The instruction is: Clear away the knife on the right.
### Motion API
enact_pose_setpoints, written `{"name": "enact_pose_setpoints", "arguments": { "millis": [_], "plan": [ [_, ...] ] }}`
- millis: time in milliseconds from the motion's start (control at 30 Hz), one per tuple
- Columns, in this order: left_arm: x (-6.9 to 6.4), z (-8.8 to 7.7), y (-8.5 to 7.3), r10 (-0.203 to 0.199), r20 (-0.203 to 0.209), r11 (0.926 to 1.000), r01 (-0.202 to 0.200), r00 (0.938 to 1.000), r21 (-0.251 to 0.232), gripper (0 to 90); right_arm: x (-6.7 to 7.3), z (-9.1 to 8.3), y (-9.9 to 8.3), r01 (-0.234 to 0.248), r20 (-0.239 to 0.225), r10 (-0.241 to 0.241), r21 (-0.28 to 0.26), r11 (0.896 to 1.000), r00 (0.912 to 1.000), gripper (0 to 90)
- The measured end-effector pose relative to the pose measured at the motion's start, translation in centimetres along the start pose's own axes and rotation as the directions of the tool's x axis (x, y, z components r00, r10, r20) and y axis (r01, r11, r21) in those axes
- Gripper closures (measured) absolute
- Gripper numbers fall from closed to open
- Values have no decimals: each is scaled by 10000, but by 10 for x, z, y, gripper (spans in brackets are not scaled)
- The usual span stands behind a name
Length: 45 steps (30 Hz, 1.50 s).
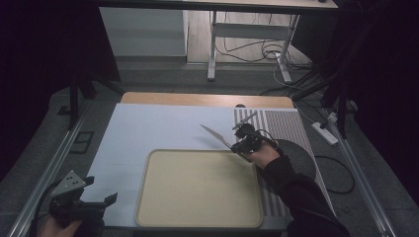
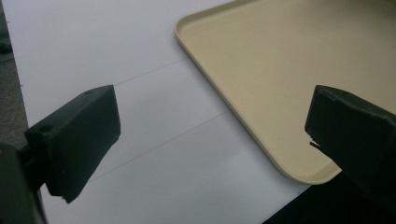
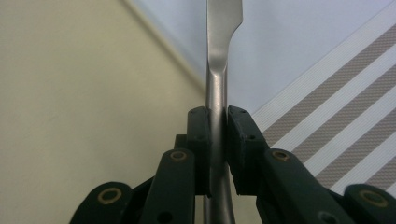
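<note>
Knife over tray corner

Knife (image 3: 217, 88) clamped by its handle in right gripper (image 3: 217, 116), blade (image 1: 216, 134) pointing out over white mat (image 1: 148, 128), just past far right corner of tray (image 1: 148, 197); judged a carry toward tray. Left gripper (image 2: 210, 135) parked at near left, jaws wide apart, holding nothing. Tray bare, rim low: free entry. Striped mat (image 1: 286, 128) lying to the right.

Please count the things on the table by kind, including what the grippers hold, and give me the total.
Knife, held in the right gripper: 1
Tray, beige: 1
Striped mat: 1
White sheet: 1
Total: 4
</note>
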State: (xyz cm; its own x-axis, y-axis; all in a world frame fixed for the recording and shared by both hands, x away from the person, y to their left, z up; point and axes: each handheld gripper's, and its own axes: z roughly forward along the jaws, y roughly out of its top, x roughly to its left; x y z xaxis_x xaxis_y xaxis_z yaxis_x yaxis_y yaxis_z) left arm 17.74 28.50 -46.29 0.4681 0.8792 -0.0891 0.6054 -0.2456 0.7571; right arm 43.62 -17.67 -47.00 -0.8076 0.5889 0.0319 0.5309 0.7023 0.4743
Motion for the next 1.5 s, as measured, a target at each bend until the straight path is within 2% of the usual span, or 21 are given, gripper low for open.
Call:
{"name": "enact_pose_setpoints", "arguments": {
  "millis": [33, 233, 300, 333, 467, 800, 1033, 1133, 1233, 1267, 1300, 1333, 1367, 1400, 1433, 1500],
  "plan": [
    [0, 0, 0, -3, -1, 10000, 3, 10000, 3, 32, 9, -1, -4, 145, -12, -145, 55, 9999, 9999, 802],
    [0, 0, 0, -5, -1, 10000, 5, 10000, -7, 32, 34, -5, -18, 407, -183, -403, 254, 9988, 9990, 802],
    [0, 0, 0, -1, -1, 10000, 1, 10000, -10, 32, 37, -5, -20, 456, -209, -450, 268, 9986, 9988, 802],
    [0, 0, 0, 18, 0, 10000, -18, 10000, -2, 32, 45, -5, -25, 539, -249, -530, 349, 9979, 9983, 802],
    [0, 0, 0, 16, 2, 10000, -16, 10000, -3, 32, 57, -7, -35, 627, -346, -610, 526, 9966, 9975, 802],
    [0, 0, 0, 20, 0, 10000, -20, 10000, 3, 32, 80, -13, -58, 575, -587, -526, 838, 9948, 9969, 802],
    [0, 0, 1, 41, -7, 10000, -41, 10000, 18, 32, 92, -13, -72, 717, -573, -646, 1329, 9885, 9963, 802],
    [0, 1, 1, 31, -3, 10000, -31, 10000, 10, 32, 97, -10, -78, 932, -544, -848, 1792, 9794, 9949, 799],
    [0, 1, 1, 44, -7, 10000, -44, 10000, 36, 32, 96, -10, -79, 753, -996, -581, 1790, 9810, 9933, 778],
    [0, 1, 1, 39, -7, 10000, -39, 10000, 38, 32, 94, -11, -79, 666, -1083, -489, 1664, 9838, 9929, 727],
    [0, 1, 1, 39, -7, 10000, -39, 10000, 38, 32, 93, -13, -77, 543, -1246, -367, 1411, 9885, 9915, 721],
    [0, 1, 1, 40, -10, 10000, -40, 10000, 52, 32, 93, -13, -77, 543, -1246, -367, 1411, 9885, 9915, 721],
    [0, 1, 1, 38, -11, 10000, -38, 10000, 55, 32, 91, -15, -74, 435, -1454, -262, 1171, 9922, 9890, 741],
    [0, 1, 1, 44, -13, 10000, -44, 10000, 57, 32, 91, -18, -69, 461, -1563, -322, 861, 9952, 9872, 812],
    [0, 1, 1, 44, -12, 10000, -44, 10000, 60, 32, 95, -20, -59, 850, -1532, -771, 456, 9953, 9852, 894],
    [-1, 1, 1, 58, -19, 10000, -58, 10000, 76, 32, 97, -20, -55, 999, -1527, -936, 339, 9944, 9838, 900]
  ]
}}
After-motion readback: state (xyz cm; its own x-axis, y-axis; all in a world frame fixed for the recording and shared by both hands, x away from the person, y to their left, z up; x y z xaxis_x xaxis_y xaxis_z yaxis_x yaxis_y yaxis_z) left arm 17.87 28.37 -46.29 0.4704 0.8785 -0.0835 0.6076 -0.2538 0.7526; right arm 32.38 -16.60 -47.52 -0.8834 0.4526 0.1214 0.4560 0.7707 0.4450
